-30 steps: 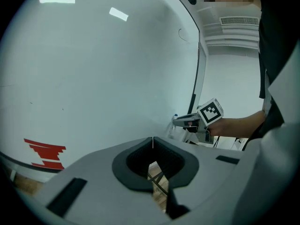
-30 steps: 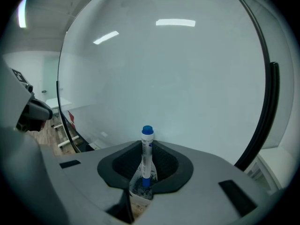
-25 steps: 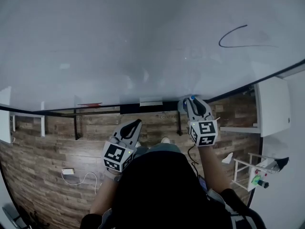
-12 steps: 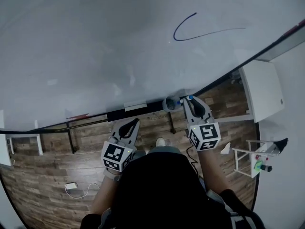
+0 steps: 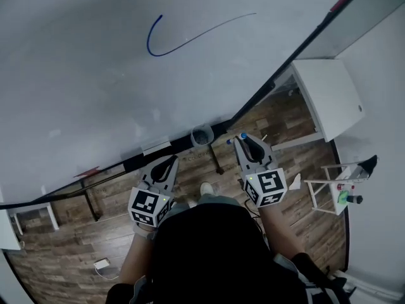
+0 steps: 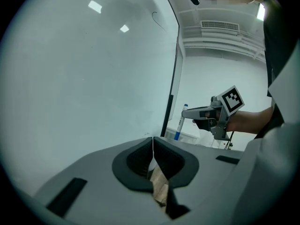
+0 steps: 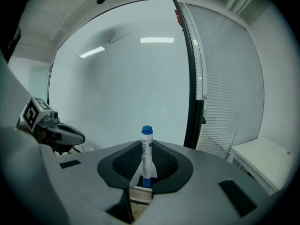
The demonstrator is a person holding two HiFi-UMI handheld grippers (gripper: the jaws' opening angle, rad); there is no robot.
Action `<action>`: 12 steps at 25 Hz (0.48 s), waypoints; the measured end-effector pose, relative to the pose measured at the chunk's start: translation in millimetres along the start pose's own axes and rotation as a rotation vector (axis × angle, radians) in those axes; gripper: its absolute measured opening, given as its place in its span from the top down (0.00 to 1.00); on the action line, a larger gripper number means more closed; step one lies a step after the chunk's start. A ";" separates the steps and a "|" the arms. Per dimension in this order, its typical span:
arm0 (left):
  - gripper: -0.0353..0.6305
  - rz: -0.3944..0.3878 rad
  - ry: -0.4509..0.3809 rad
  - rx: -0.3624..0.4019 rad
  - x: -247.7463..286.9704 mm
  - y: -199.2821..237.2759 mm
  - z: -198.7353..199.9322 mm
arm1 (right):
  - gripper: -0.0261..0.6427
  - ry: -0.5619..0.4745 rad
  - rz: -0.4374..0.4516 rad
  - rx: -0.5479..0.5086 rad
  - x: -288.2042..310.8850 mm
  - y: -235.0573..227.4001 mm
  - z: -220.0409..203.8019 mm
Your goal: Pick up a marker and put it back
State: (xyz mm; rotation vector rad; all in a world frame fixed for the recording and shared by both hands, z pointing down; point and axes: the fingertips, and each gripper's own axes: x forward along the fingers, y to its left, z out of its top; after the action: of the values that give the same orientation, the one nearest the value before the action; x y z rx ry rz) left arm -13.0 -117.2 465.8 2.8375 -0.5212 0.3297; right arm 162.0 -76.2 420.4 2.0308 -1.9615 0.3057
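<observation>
The right claw (image 7: pixel 146 150) is gripping the marker (image 7: pixel 147 136) between its pads, holding it upright in the air in front of the whiteboard (image 5: pixel 95 87), with its blue end sticking out past the fingertips. The left claw (image 6: pixel 152 148) is hovering well apart to its left, clenched on nothing. A curved blue line (image 5: pixel 183 38) is showing on the whiteboard, and wooden floor (image 5: pixel 63 239) is lying below.
</observation>
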 end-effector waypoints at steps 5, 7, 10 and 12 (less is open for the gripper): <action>0.91 -0.043 0.001 0.009 17.5 -13.9 0.4 | 0.82 0.015 -0.029 0.022 -23.2 -12.5 -16.7; 0.91 -0.057 0.004 0.015 24.2 -20.9 1.3 | 0.82 0.021 -0.040 0.027 -32.8 -17.6 -23.9; 0.91 -0.078 0.009 0.024 33.4 -30.6 4.1 | 0.82 0.028 -0.064 0.045 -46.3 -27.0 -33.1; 0.91 -0.086 0.012 0.027 38.8 -36.4 5.5 | 0.82 0.033 -0.081 0.062 -53.9 -33.0 -39.4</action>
State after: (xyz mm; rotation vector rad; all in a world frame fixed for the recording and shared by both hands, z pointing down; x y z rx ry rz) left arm 36.8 -98.0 463.8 2.8720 -0.3933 0.3407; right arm 194.7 -11.0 435.7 2.1235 -1.8672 0.3831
